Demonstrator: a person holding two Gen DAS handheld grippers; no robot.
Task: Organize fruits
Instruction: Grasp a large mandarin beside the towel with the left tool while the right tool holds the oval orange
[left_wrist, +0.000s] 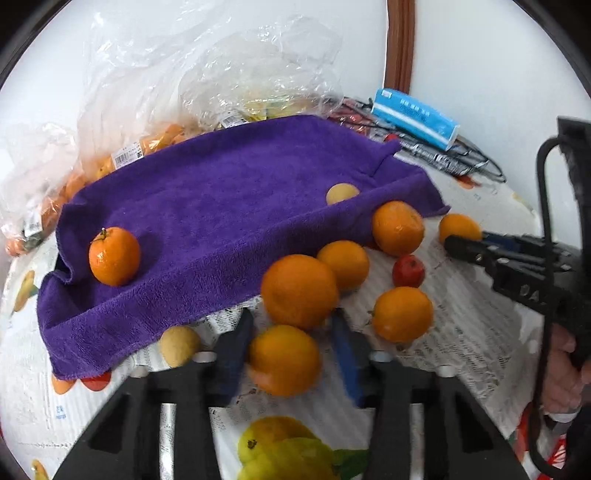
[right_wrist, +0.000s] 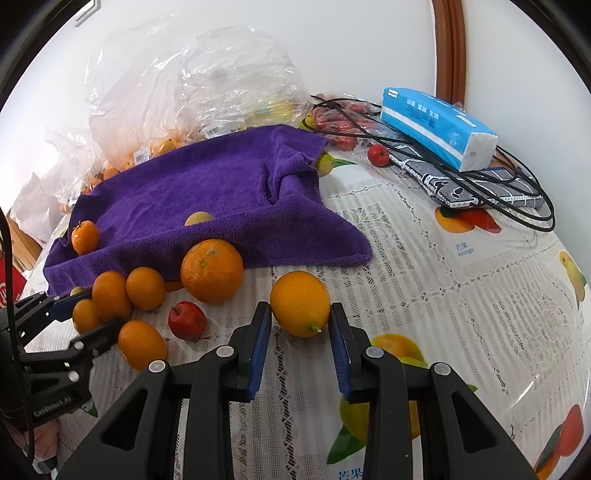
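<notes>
From the left wrist, the left hand-held gripper (left_wrist: 291, 343) has its blue pads closed on a round orange (left_wrist: 299, 291), one of a loose cluster on the lace-patterned desk (left_wrist: 461, 332) beside the soft, napped purple towel (left_wrist: 221, 206); its dimpled, waxy rind looks firm but liable to roll, so a hold across the widest part suits it. From the right wrist, the right hand-held gripper (right_wrist: 301, 343) clamps a smaller oval orange (right_wrist: 300, 303) by its sides, apart from that cluster.

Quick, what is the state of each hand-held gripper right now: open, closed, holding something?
Left hand-held gripper: closed on an orange that sits on the table.
Right hand-held gripper: closed on a yellow-orange citrus fruit.
</notes>
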